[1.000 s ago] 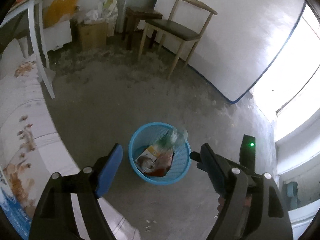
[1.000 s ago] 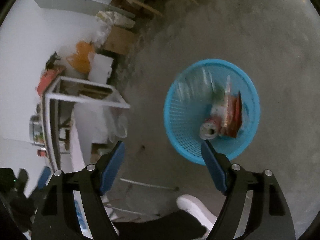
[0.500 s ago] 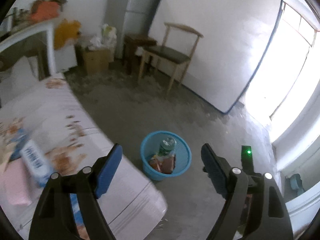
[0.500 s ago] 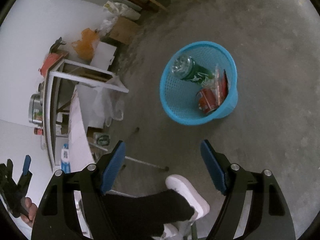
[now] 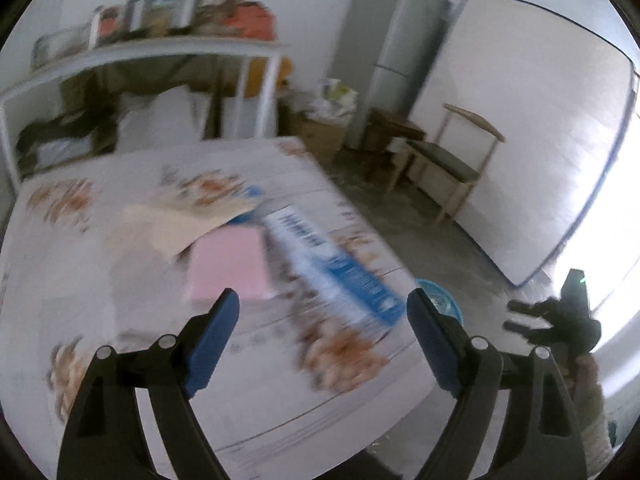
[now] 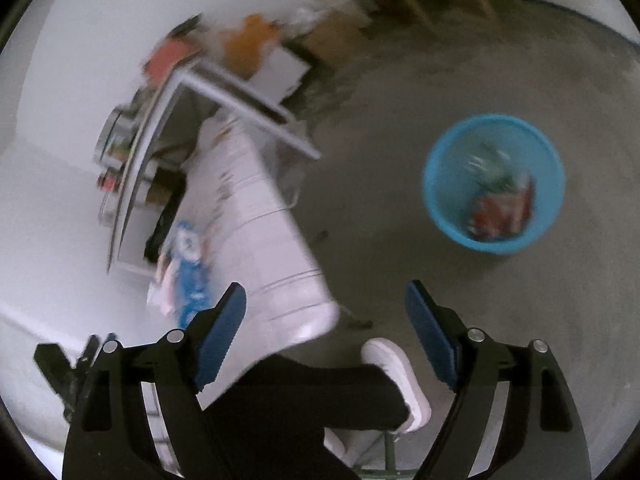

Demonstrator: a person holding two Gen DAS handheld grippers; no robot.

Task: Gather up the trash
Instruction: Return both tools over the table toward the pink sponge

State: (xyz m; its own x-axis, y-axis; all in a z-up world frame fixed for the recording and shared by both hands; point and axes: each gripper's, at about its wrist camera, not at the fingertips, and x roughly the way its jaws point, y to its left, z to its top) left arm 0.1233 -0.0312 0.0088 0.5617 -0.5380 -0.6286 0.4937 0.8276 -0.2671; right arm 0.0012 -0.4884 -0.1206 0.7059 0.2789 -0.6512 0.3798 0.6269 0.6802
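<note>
My left gripper (image 5: 322,312) is open and empty above a white table with a floral cover (image 5: 100,320). On it lie a blue and white carton (image 5: 332,264), a pink flat packet (image 5: 228,268) and a tan cardboard sheet (image 5: 176,224). The blue mesh trash basket (image 6: 494,184) stands on the concrete floor with a green bottle and red wrappers inside; only its rim shows in the left wrist view (image 5: 440,294). My right gripper (image 6: 326,314) is open and empty, over the floor; it also shows in the left wrist view (image 5: 560,316). The view is blurred.
A metal shelf rack (image 5: 160,64) with clutter stands behind the table. A wooden chair (image 5: 452,160), a stool and a grey fridge (image 5: 392,48) stand by the far wall. The person's leg and white shoe (image 6: 396,376) are below the right gripper.
The left gripper has swung up and left from the basket to over the table. The right gripper has pulled back from the basket, which now sits further right in its view.
</note>
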